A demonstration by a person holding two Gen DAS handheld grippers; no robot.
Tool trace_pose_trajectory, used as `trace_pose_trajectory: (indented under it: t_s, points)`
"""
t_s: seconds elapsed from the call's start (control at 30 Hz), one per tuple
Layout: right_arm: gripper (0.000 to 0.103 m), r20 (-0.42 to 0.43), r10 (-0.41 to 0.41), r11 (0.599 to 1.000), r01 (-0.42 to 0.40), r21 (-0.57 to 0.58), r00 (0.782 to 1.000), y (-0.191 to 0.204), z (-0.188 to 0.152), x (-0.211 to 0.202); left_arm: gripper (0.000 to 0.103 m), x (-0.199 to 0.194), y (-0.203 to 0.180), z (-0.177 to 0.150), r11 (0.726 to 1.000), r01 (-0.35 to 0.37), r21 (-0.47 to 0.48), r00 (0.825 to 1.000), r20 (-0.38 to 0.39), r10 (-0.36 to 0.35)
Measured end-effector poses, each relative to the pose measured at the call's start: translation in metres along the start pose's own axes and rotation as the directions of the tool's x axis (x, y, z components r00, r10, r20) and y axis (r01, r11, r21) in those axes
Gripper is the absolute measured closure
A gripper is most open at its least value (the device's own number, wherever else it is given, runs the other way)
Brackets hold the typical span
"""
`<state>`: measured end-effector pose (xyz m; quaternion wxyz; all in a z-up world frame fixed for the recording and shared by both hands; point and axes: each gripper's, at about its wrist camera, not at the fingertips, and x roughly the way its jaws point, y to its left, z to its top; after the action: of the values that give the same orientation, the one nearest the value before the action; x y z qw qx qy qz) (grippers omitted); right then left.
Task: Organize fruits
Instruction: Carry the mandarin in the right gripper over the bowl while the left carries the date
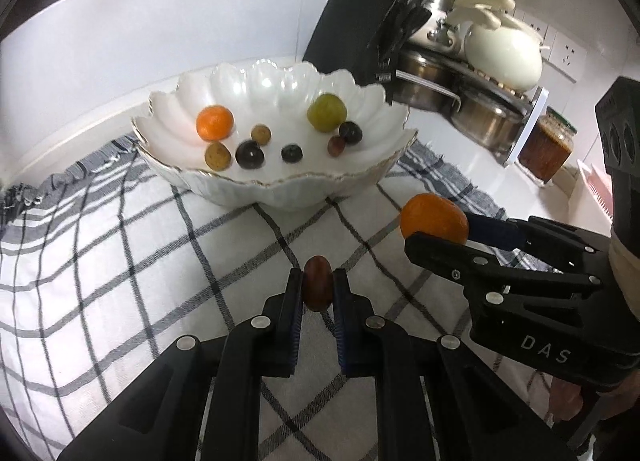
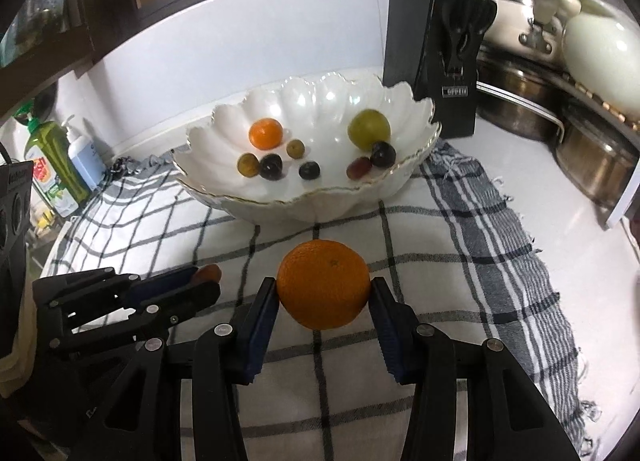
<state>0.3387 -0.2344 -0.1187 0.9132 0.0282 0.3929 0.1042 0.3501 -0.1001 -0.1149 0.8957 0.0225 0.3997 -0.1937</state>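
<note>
A white scalloped bowl stands on a checked cloth. It holds a small orange, a green plum, and several dark and yellowish grapes. My left gripper is shut on a reddish-brown grape above the cloth, in front of the bowl. My right gripper is shut on a large orange, also in front of the bowl. It shows at the right of the left wrist view, and the left gripper shows in the right wrist view.
A black knife block stands behind the bowl to the right. Steel pots, a white jug and a jar fill the right counter. Soap bottles stand at the left. A white wall runs behind.
</note>
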Motion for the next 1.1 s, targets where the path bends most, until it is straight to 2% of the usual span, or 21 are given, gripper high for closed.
trace_pose_trajectory:
  t_s: [0.3,0.57,1.1]
  points:
    - [0.055,0.064,0.004,1.000,-0.002,-0.026,0.998,0.013,0.002,-0.028,0.088,-0.035,0.003,0.007,1.000,-0.022,-0.010,0.995,0.094,0.022]
    - [0.055,0.120,0.008,0.999,-0.004,-0.034,0.993,0.022,0.010,-0.044,0.088,-0.061,0.007,0.017,0.998,-0.059,0.006,0.982,0.183,0.057]
    - [0.057,0.227,0.013,0.999,-0.006,-0.032,0.974,0.028,0.049,-0.052,0.088,-0.074,0.021,0.058,0.995,-0.097,0.016,0.958,0.271,0.089]
